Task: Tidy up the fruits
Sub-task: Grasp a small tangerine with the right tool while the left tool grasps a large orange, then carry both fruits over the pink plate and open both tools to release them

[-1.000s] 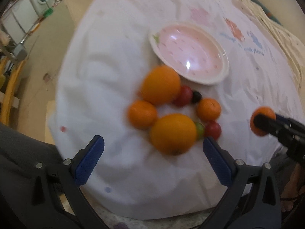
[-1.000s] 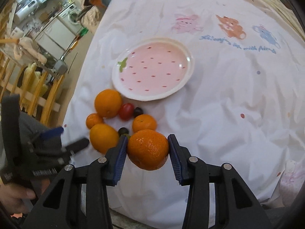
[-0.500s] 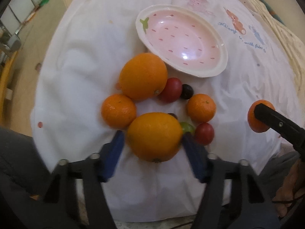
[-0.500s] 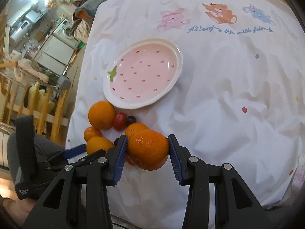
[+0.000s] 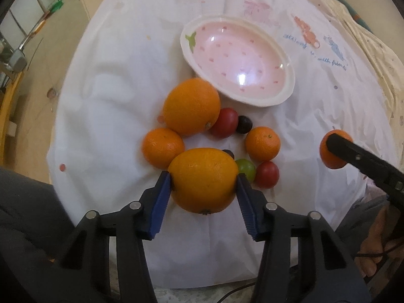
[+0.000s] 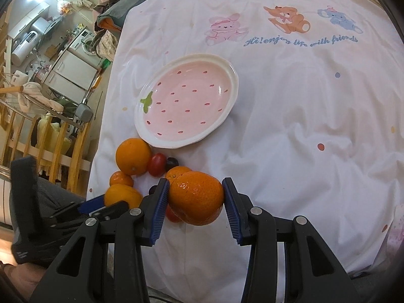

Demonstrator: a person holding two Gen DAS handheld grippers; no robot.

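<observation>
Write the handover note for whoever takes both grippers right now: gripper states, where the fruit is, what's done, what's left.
Left gripper: jaws closing on the large orange nearest the table edge, pads at its sides; it still looks to be sitting on the white cloth.
Right gripper: shut on a tangerine, held above the cloth.
Strawberry-pattern plate: nothing in it.
On the cloth by the plate: another large orange, two tangerines, two red tomatoes, a green one, dark grapes.
Done: no fruit placed yet.
Left: probably plate both held fruits, then the rest.
</observation>
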